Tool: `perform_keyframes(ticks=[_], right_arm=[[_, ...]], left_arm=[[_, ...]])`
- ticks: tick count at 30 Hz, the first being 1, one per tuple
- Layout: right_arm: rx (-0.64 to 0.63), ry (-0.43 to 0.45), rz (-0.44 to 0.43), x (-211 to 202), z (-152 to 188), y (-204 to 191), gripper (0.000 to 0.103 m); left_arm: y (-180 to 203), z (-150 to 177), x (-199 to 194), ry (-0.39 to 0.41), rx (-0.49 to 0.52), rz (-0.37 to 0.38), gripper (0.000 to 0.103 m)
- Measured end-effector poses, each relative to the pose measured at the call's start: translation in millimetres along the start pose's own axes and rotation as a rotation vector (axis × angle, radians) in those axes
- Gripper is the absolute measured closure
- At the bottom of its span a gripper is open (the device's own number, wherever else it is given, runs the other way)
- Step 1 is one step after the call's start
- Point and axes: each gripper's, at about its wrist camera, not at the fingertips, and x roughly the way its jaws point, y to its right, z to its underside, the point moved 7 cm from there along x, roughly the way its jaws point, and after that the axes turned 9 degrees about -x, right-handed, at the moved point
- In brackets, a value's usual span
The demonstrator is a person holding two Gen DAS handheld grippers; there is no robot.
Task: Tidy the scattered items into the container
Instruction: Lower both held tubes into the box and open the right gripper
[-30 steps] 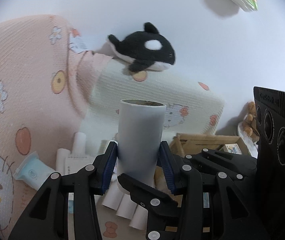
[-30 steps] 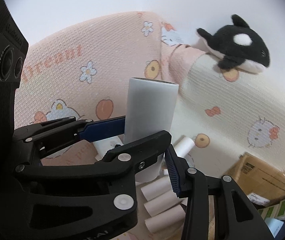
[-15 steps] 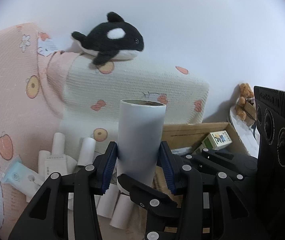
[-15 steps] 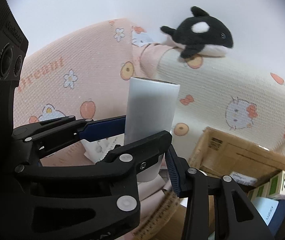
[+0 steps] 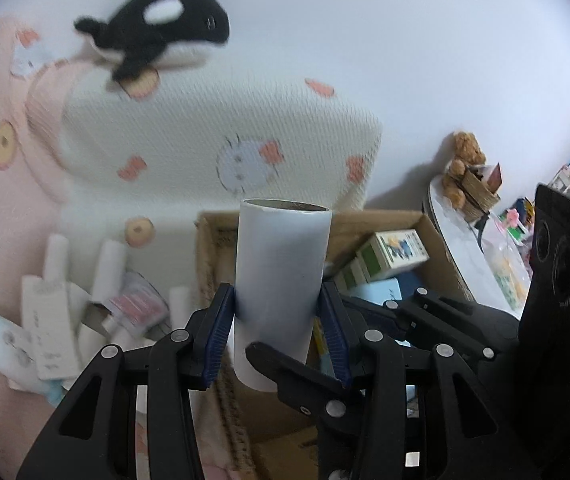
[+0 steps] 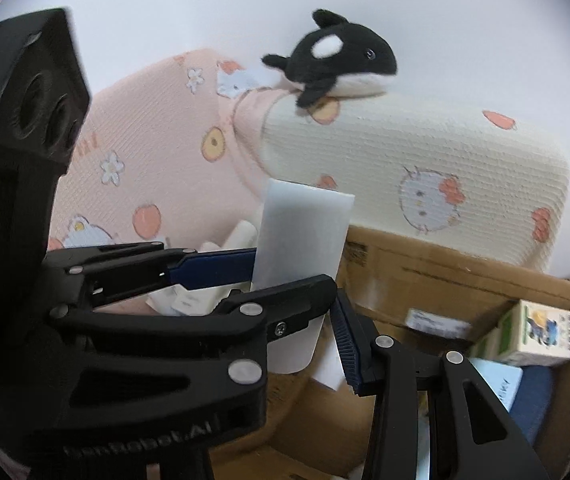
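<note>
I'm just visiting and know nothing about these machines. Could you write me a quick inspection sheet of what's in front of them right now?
Surface: pink patterned bedding, with a cream pillow against a white wall.
Job's things: white roll held upright at the edge of the cardboard box; more white rolls and packets lie on the bedding.
Clutter: cartons already in the box.
Grippers: left gripper and right gripper both have fingers on the same roll.
Cables: nothing seen.
Surroundings: orca plush on the pillow; teddy bear on a side table.
</note>
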Motion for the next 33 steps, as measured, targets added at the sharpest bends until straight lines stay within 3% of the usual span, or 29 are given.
perform_keyframes(ticks=[6, 11, 19, 33], right_arm=[[0.042, -0.088, -0.032, 10.1, 26.6, 17.6, 0.063], [0.092, -0.117, -0.035, 14.8, 35.0, 36.5, 0.063], [0.166, -0.17, -0.074, 22.7, 47.9, 63.6, 0.063], [0.23, -0.283, -0.092, 35.0, 76.1, 86.7, 0.063]], left_arm=[[8.1, 0.5, 24.1, -0.088, -0.019, 0.035, 0.056], [16.3, -0.9, 50.4, -0.195, -0.052, 0.065, 0.056], [19.7, 2.3, 77.9, -0.301, -0.107, 0.105, 0.056], [24.8, 14.0, 126.0, -0.436, -0.13, 0.081, 0.056]])
